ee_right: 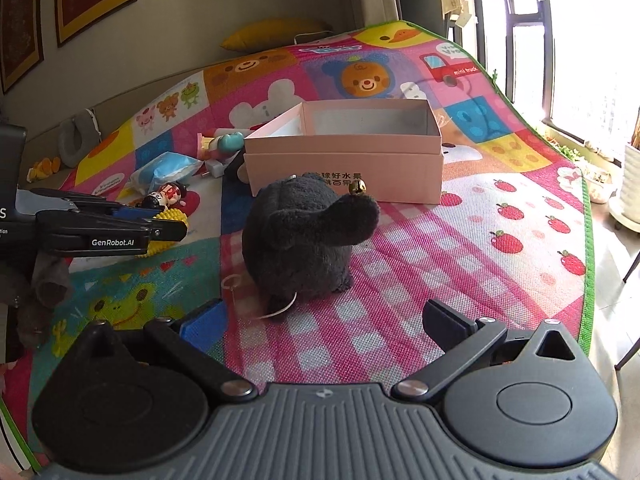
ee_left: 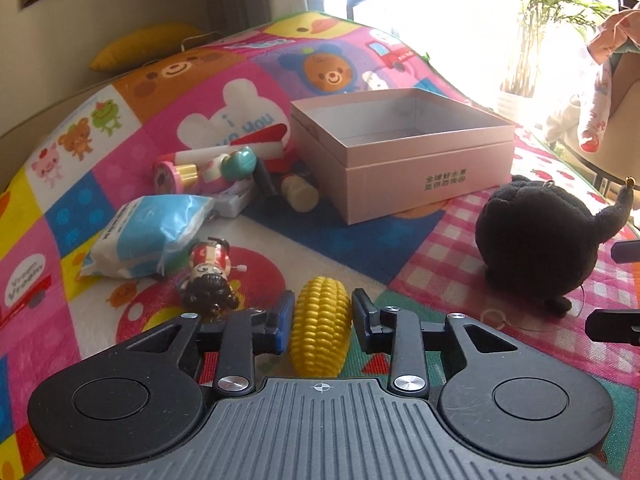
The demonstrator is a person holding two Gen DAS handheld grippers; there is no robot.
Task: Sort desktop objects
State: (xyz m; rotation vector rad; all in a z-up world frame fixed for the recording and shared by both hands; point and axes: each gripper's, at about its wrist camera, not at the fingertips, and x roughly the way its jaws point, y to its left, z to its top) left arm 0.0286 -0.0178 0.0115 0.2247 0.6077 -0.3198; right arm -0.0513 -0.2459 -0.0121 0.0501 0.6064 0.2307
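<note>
Your left gripper (ee_left: 322,322) has its jaws closed in on the yellow toy corn (ee_left: 320,326), one blue pad at each flank, and the corn lies on the play mat (ee_left: 420,276) in front of you, so you are at the pick-up step of the sorting. By the look of it the next move is to lift the corn clear and carry it up and over the near wall of the open pink box (ee_left: 404,156), which stands well ahead on the mat and looks empty; keep the squeeze steady, since the ribbed cob is round and could twist between the pads. Your right gripper (ee_right: 332,320) hangs with its jaws spread wide and nothing between them, just short of the black plush toy (ee_right: 304,236), which is probably its next pick. The lower end of the corn is hidden behind the gripper body. Whether the pads press firmly you cannot judge. The little heap of toys left of the box is too tangled to name piece by piece, and the box floor is only partly visible.
</note>
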